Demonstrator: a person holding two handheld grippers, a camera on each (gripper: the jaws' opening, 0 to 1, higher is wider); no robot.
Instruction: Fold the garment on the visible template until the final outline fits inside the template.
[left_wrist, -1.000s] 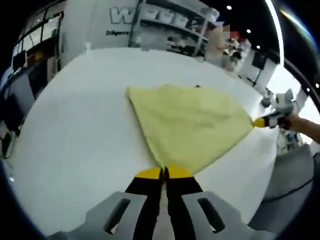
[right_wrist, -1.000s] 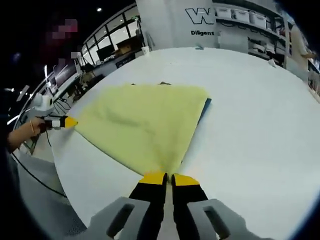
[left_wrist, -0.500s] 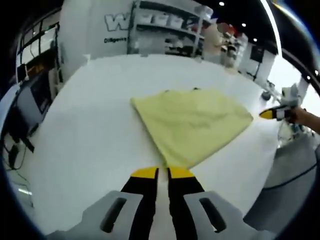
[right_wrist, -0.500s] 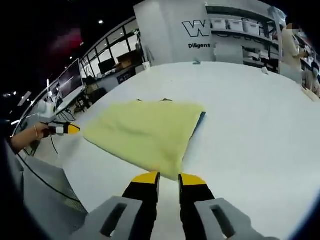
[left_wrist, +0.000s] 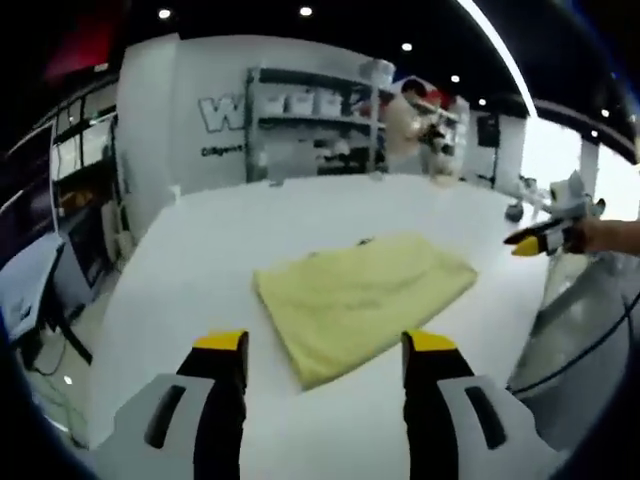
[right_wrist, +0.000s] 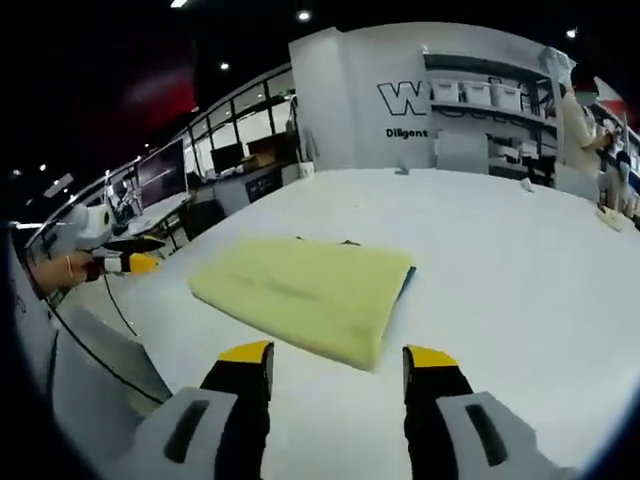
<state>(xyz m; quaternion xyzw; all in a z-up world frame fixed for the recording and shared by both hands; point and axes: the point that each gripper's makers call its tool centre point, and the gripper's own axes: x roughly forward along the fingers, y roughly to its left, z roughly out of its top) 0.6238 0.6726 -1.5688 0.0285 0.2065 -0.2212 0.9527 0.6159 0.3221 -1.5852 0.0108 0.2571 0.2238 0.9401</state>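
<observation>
Left gripper view: left gripper (left_wrist: 327, 345) hangs above the white round worktop (left_wrist: 200, 270), black yellow-tipped fingers (left_wrist: 222, 345) spread wide, nothing between them. Folded pale yellow cloth garment (left_wrist: 362, 297) lies flat on the worktop just ahead of the fingers, not touching them. Right gripper (left_wrist: 530, 243) shows at the right edge, held by a hand (left_wrist: 610, 236), off the worktop's rim, apart from the garment; cannot tell how far its fingers are open here.

Right gripper view: right gripper (right_wrist: 337, 357) above the worktop (right_wrist: 500, 260), fingers (right_wrist: 430, 358) wide apart, empty. Garment (right_wrist: 305, 290) lies ahead, its near edge close to the fingers; a blue sliver of template (right_wrist: 405, 279) peeks out at its right edge. Left gripper (right_wrist: 135, 262) at the left, in a hand (right_wrist: 60, 272), away from the garment.
</observation>
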